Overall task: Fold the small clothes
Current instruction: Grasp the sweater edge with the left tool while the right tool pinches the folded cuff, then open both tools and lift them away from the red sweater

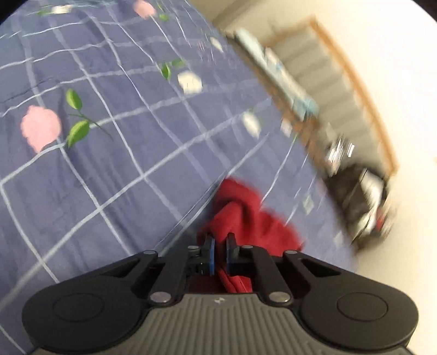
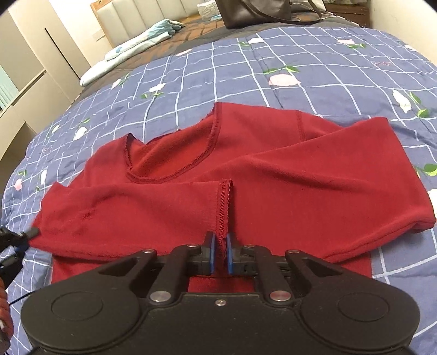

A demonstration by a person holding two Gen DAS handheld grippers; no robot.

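Note:
A red sweater [image 2: 273,169] lies flat on the blue checked quilt [image 2: 327,68], neckline toward the far side, both sleeves folded across its body. The sleeve cuffs [image 2: 224,207] meet in the middle, and my right gripper [image 2: 221,247] is shut on their stitched edge. The left gripper's fingertip [image 2: 31,232] shows at the far left, touching the sweater's left fold. The left wrist view is blurred by motion. In it my left gripper [image 1: 220,245] is shut on a bunched part of the red sweater [image 1: 245,213], lifted a little off the quilt [image 1: 95,163].
A black bag [image 2: 254,11] and a folded pale blue blanket [image 2: 142,38] lie at the far end of the bed by the headboard [image 2: 142,11]. A cream wardrobe [image 2: 35,54] stands to the left. A hand [image 2: 4,311] shows at the left edge.

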